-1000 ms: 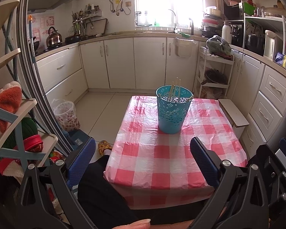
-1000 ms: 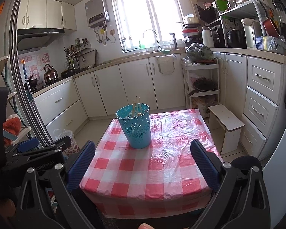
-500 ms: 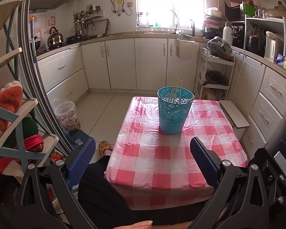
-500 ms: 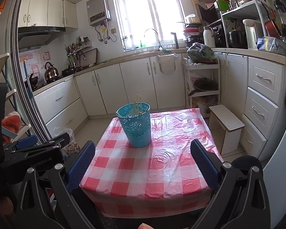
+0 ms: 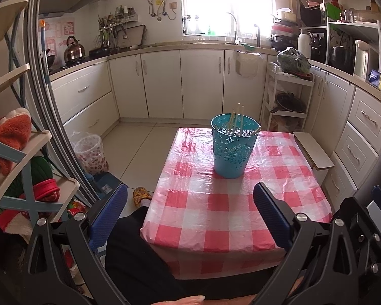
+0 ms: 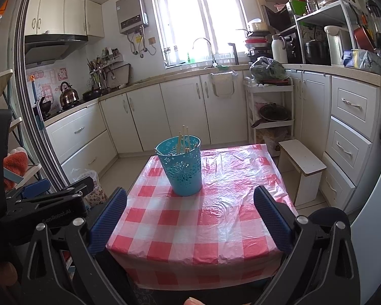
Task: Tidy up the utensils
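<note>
Both grippers [image 5: 190, 213] [image 6: 190, 211] wide open, empty, above checked table [image 5: 216, 208] in white-cabineted kitchen

Pale chopsticks [image 5: 235, 119] stand tilted inside an upright, perforated teal bucket [image 5: 232, 150].

Teal holder [image 6: 183, 170] with chopsticks [image 6: 183, 138] on checkered table [image 6: 216, 218], right gripper [image 6: 190, 218] jaws apart

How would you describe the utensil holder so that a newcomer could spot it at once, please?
Find the small table with the red-and-white checked cloth in the middle of the kitchen. On it stands one teal bucket with cut-out flower patterns, pale chopsticks poking out; nothing else sits on the cloth.
</note>
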Demonstrator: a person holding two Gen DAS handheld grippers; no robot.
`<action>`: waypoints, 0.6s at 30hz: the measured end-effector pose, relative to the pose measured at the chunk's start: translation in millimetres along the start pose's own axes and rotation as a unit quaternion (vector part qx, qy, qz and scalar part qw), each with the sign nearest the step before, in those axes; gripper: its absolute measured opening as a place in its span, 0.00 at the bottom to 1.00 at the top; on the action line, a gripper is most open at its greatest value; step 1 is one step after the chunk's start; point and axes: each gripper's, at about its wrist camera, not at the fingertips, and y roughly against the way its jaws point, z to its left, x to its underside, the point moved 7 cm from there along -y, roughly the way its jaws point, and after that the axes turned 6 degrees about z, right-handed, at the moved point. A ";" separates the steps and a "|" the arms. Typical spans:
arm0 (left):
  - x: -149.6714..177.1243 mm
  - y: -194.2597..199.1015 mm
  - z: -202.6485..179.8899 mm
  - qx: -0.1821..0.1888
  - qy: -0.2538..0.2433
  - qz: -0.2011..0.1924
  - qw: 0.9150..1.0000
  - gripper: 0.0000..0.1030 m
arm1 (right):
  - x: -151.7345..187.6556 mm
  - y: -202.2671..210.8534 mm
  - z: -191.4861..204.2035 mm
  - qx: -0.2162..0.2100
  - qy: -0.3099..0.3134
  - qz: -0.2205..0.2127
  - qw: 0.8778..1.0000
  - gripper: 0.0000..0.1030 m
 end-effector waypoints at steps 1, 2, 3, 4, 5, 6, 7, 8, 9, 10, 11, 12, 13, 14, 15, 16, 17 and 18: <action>-0.2 -0.1 0.7 0.000 0.001 0.001 1.000 0.93 | -0.1 -0.3 0.3 0.000 0.000 0.000 1.000 0.93; -0.3 -0.3 0.9 0.000 0.001 0.001 1.000 0.93 | -0.1 -0.5 0.4 0.000 0.000 0.000 1.000 0.93; -0.1 -1.1 0.9 0.003 0.002 0.003 1.000 0.93 | 0.2 -0.2 0.0 0.000 0.000 0.000 1.000 0.93; 0.3 -2.8 0.8 0.010 0.003 0.007 1.000 0.93 | -0.1 -0.6 0.1 0.000 0.000 0.000 1.000 0.93; 1.7 -6.4 0.3 0.026 0.005 0.016 1.000 0.93 | -0.1 -0.6 0.1 0.000 0.000 0.000 1.000 0.93; 4.4 -11.7 -0.1 0.041 0.007 0.030 0.999 0.93 | 0.3 -0.4 0.0 0.000 0.001 0.002 1.000 0.93; 7.0 -15.9 -0.1 0.050 0.008 0.040 0.998 0.93 | 0.2 -0.3 -0.1 -0.001 0.000 0.002 1.000 0.93; 9.6 -18.0 1.2 0.047 0.010 0.040 0.998 0.93 | -0.2 -0.8 -0.7 -0.002 0.000 0.003 1.000 0.93; 10.1 -17.6 4.2 0.031 0.011 0.032 0.999 0.93 | -0.3 -0.5 -1.1 -0.002 0.000 0.003 1.000 0.93; 9.3 -16.3 6.1 0.014 0.009 0.023 1.000 0.93 | -0.5 -0.9 -0.9 -0.001 0.000 0.002 1.000 0.93; 7.5 -14.5 6.4 0.008 0.008 0.016 1.000 0.93 | -0.6 -0.6 -1.2 -0.001 0.000 0.001 1.000 0.93; 6.0 -12.8 5.8 0.006 0.004 0.010 1.000 0.93 | -0.8 -0.3 -1.7 0.000 0.001 0.000 1.000 0.93; 4.7 -11.1 5.3 0.001 0.001 0.006 1.000 0.93 | -1.0 -0.9 -2.6 0.000 0.001 -0.001 1.000 0.93; 4.2 -10.2 5.0 -0.003 0.001 0.003 1.000 0.93 | -1.2 -1.6 -3.7 0.000 0.002 -0.001 1.000 0.93; 4.1 -9.7 3.7 -0.001 0.000 0.004 1.000 0.93 | -1.1 -1.6 -4.0 0.000 0.002 -0.001 1.000 0.93; 4.5 -10.3 3.0 0.001 0.001 0.007 1.000 0.93 | -1.1 -1.4 -3.8 0.000 0.002 0.000 1.000 0.93; 4.8 -10.9 3.0 0.003 0.003 0.010 1.000 0.93 | -1.1 -1.1 -4.2 0.000 0.002 -0.001 1.000 0.93; 5.0 -11.9 3.6 0.003 0.005 0.011 1.000 0.93 | -1.3 -1.0 -4.3 0.000 0.002 -0.002 1.000 0.93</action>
